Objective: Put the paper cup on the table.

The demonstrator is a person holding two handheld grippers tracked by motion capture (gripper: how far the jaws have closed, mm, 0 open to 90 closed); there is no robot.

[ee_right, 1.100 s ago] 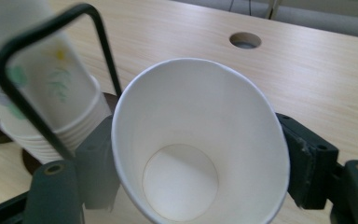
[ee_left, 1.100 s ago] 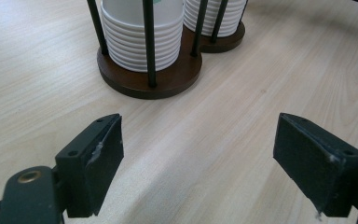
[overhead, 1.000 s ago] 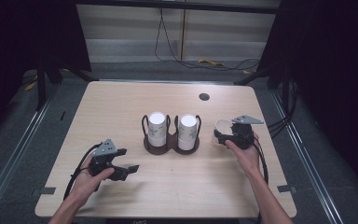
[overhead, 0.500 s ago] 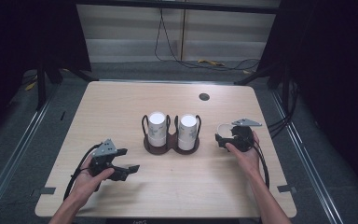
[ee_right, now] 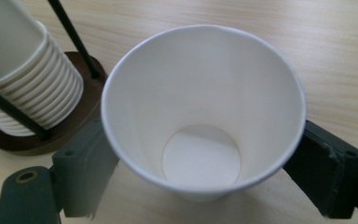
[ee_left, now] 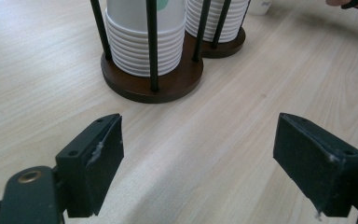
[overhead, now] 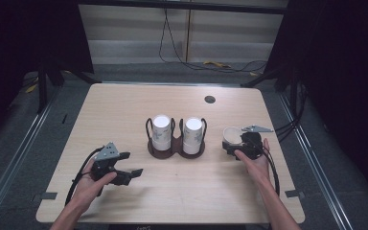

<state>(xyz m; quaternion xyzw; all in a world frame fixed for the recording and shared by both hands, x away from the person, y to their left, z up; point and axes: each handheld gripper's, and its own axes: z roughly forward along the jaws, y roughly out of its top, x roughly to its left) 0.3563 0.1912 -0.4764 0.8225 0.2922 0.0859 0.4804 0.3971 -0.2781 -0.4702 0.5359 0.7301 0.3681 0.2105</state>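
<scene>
A: Where is the single white paper cup?

B: Right of centre in the high view, standing mouth up on the pale wooden table, just right of the dark round-based wire cup holder. In the right gripper view the cup takes up the middle of the frame, open mouth toward the camera, its flat bottom showing inside.

A: And the right gripper?

B: Its black jaws stand one on each side of the cup, low in the right gripper view. They have just been opening and now stand spread wide. The cup sits between them; whether the pads touch its wall I cannot tell, as the rim hides the contact.

A: The left gripper?

B: Lower left of the high view, held in the person's left hand. In the left gripper view the jaws are released, far apart, with bare table between them.

A: Any writing?

B: No words I can read. The two stacks of white paper cups in the holder stand upside down. The nearer stack in the left gripper view carries a bit of green print at the top edge of the frame, too cropped to read. A small dark round grommet sits in the table, upper right of centre.
</scene>
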